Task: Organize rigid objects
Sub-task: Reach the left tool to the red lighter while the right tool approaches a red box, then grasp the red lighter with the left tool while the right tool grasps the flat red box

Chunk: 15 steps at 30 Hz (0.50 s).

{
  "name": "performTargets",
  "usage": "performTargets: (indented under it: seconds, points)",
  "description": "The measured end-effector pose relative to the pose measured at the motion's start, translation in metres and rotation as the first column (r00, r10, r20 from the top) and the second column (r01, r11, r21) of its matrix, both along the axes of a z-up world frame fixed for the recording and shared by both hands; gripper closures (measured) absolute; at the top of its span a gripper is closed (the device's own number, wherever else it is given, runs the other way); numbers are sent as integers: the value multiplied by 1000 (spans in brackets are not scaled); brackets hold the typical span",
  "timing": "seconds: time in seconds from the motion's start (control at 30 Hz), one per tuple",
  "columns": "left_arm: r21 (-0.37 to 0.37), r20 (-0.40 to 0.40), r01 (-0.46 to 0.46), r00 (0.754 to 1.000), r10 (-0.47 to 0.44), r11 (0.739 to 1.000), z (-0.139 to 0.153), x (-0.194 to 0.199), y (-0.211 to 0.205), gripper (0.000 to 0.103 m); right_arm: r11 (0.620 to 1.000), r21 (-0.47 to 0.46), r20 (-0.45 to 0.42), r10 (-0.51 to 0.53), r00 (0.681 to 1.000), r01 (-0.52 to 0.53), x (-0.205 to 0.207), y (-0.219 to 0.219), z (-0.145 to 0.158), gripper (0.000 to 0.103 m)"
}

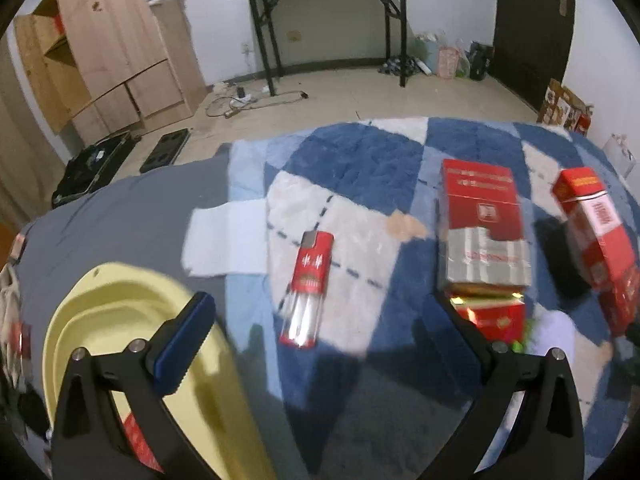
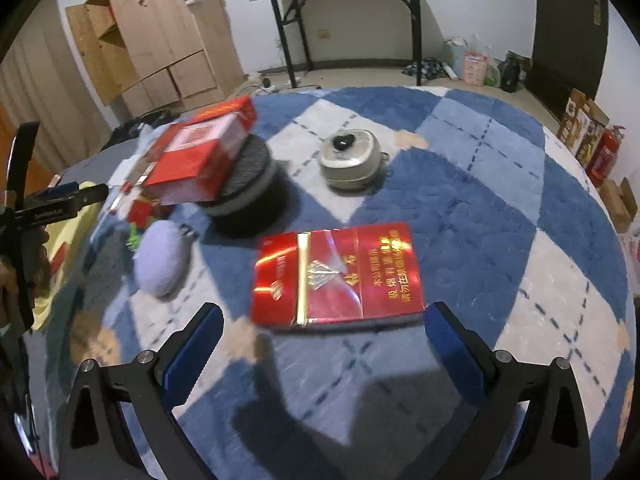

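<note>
Your right gripper (image 2: 324, 344) is spread wide and empty, hovering just short of the flat glossy red cigarette carton (image 2: 338, 276) lying on the blue-and-white checked rug (image 2: 500, 208). Your left gripper (image 1: 324, 336) is also spread, empty, above the slim red-and-clear lighter (image 1: 307, 288), with the pale yellow plastic basin (image 1: 120, 312) beside its left finger.

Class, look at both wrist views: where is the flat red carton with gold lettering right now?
In the right wrist view, the red carton lies flat on the blue checked rug, just ahead of the open right gripper, nearer than the grey lidded pot.
</note>
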State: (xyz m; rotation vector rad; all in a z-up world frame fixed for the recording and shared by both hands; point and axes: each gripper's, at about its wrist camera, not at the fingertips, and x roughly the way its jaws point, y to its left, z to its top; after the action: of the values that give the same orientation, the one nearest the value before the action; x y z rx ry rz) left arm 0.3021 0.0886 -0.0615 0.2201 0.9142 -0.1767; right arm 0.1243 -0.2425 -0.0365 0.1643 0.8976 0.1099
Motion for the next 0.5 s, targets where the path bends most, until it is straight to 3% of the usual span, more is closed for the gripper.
performTargets:
  seconds: [0.13, 0.2, 0.23, 0.33, 0.5]
  points:
    - [15, -43, 20, 999, -19, 1000, -17, 25, 1, 1, 1000, 17, -7, -20, 1000, 20, 10, -6, -18, 0]
    - [21, -58, 31, 998, -30, 999, -24, 30, 1, 10, 1000, 18, 8, -8, 1000, 8, 12, -7, -21, 0]
    - [17, -74, 29, 997, -28, 999, -29, 32, 1, 22, 1000, 17, 16, -5, 1000, 4, 13, -6, -23, 0]
    - [-72, -80, 11, 997, -17, 997, -31, 26, 5, 40, 1000, 17, 37, -6, 999, 5, 12, -6, -25, 0]
    - [-89, -69, 7, 998, -13, 996, -32, 12, -1, 58, 1000, -8, 66, 3, 998, -2, 6, 0, -24, 17]
